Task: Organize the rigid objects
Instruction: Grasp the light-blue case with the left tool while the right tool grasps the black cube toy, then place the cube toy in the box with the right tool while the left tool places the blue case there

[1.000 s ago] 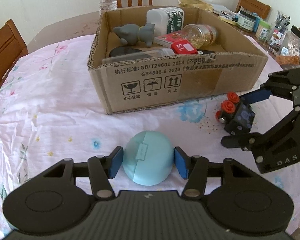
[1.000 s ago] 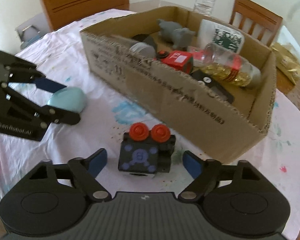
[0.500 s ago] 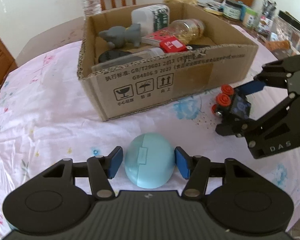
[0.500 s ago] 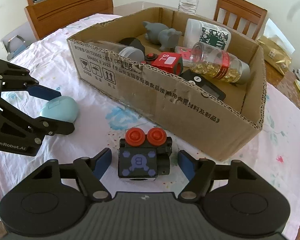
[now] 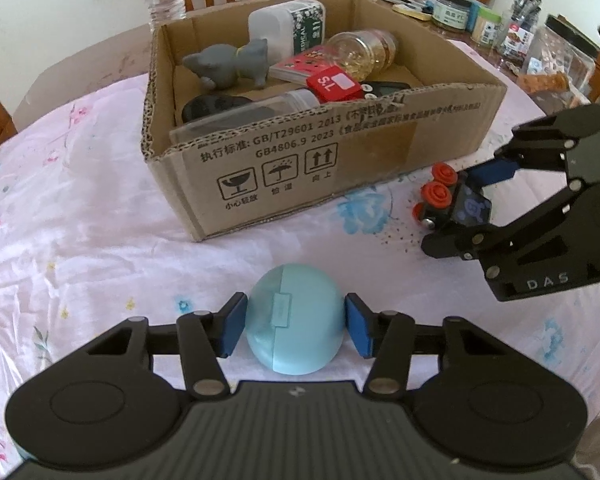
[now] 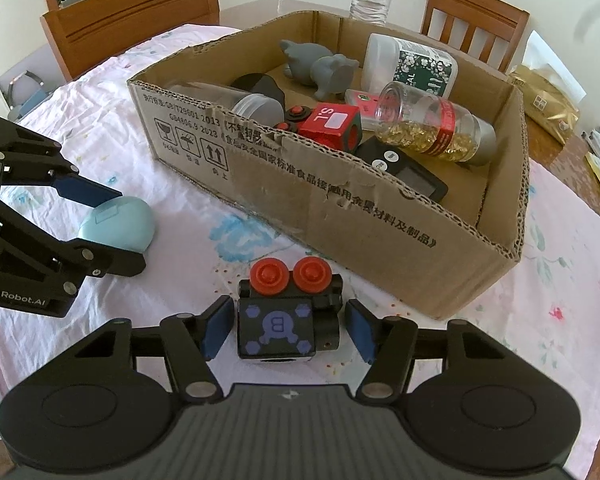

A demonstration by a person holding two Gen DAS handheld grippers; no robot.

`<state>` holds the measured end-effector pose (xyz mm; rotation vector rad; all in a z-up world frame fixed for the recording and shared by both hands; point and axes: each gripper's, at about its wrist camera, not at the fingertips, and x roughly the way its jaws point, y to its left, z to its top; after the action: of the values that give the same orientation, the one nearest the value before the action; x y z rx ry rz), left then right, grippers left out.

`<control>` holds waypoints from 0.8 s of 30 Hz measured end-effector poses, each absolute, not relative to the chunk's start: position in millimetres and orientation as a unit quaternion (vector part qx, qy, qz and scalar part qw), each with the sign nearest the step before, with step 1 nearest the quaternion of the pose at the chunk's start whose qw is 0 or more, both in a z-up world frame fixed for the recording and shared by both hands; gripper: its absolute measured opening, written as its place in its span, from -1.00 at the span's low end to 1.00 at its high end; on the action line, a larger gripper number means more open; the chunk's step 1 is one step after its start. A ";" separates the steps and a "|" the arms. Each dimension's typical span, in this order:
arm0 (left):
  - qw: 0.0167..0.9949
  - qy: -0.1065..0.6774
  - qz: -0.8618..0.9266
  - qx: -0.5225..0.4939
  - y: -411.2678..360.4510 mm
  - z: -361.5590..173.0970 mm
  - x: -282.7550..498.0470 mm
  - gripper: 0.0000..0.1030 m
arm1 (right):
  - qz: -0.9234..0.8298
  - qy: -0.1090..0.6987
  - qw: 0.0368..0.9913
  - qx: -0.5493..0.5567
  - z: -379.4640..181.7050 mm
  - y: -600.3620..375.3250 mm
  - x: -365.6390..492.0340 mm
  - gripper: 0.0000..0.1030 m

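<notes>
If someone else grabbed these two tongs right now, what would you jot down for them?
Left tongs: have just been closing, pads against the pale blue egg-shaped case, which rests on the tablecloth.
Right tongs: have just been closing around the black toy block with red knobs, also on the cloth; pads at its sides, with a slim gap possibly left on its right.
Done: cardboard box already holds a grey animal figure, red block, jars and more.
Left: probably lift both items into the box.
</notes>
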<state>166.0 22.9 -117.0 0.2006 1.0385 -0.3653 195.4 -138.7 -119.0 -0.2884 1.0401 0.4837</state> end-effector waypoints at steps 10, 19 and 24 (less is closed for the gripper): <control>0.839 0.498 -0.190 0.108 23.3 -113.6 164.6 0.01 | 0.230 0.490 0.827 -0.148 -113.0 -139.8 196.8 0.09; 0.833 0.496 -0.212 0.121 29.3 -85.1 158.1 0.01 | 0.257 0.486 0.821 -0.155 -72.7 -146.4 191.1 0.09; 0.837 0.482 -0.227 0.125 34.1 -55.9 154.8 0.01 | 0.263 0.458 0.835 -0.155 -29.9 -154.7 195.7 0.09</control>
<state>154.8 34.1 -55.9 0.2638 1.0193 -0.4809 195.7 -154.7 -29.9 -0.3293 0.9698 0.5574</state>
